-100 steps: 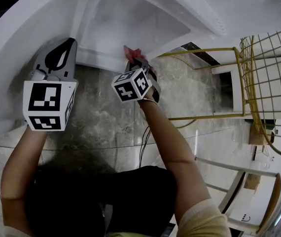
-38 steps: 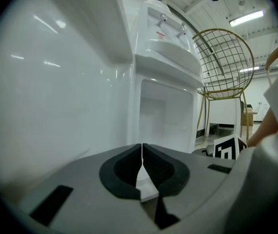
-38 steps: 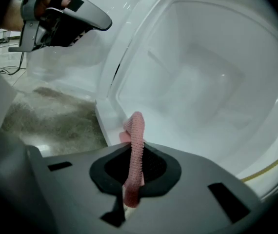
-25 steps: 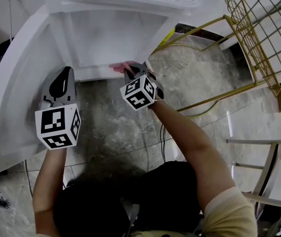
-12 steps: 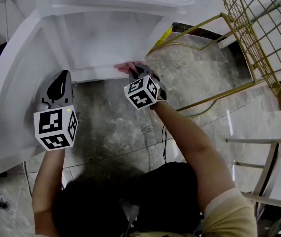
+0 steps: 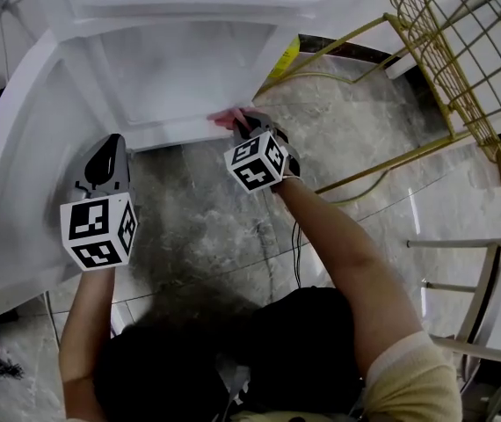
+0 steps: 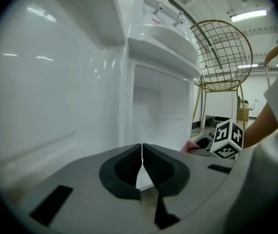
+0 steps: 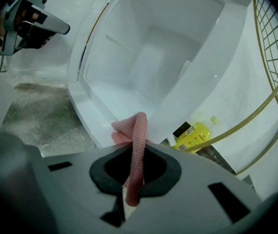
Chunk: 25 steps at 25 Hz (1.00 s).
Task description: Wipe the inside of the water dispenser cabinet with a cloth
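A grey marbled floor [image 6: 198,218] is spreading under a white water dispenser cabinet [image 6: 189,69], with a yellow wire chair [image 6: 461,51] standing to the right. The cabinet's door [image 6: 18,174] is hanging open to the left, exposing the white compartment. At the compartment's near lip, toward its right corner, a pink cloth [image 8: 138,130] is resting. One end is draping onto the lip, and none of it is reaching the deeper part of the compartment. The right hand-held gripper [image 8: 135,155] is pinching this cloth between its closed pads and is pointing into the opening from just in front of the lip, the right arm stretching forward. The left hand-held gripper [image 7: 142,152] is carrying nothing, its jaws pressing together. It is hovering over the floor near the inner face of the open door, well left of the right one, with the left arm reaching straight ahead. A yellow packet [image 8: 193,135] is lying on the floor by the cabinet's right side.
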Each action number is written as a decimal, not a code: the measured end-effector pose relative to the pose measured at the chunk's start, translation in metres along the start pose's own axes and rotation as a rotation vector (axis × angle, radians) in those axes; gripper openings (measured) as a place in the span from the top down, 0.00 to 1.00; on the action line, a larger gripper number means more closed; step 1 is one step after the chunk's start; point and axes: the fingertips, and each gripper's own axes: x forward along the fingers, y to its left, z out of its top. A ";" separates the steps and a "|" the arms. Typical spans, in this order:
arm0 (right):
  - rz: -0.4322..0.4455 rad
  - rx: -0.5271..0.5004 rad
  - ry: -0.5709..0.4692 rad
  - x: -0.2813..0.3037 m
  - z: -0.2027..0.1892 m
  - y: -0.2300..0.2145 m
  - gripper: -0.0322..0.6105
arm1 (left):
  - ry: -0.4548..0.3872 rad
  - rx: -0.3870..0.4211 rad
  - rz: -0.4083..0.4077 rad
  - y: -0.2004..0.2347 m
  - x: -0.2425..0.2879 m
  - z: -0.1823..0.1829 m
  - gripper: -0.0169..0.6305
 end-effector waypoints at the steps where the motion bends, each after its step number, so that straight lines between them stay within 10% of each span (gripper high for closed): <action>1: -0.002 0.004 -0.004 -0.001 0.001 -0.002 0.91 | 0.005 0.000 -0.009 -0.002 0.000 -0.001 0.95; 25: -0.097 0.056 -0.300 -0.067 0.083 -0.044 0.91 | 0.004 0.005 -0.070 -0.015 -0.006 0.015 0.95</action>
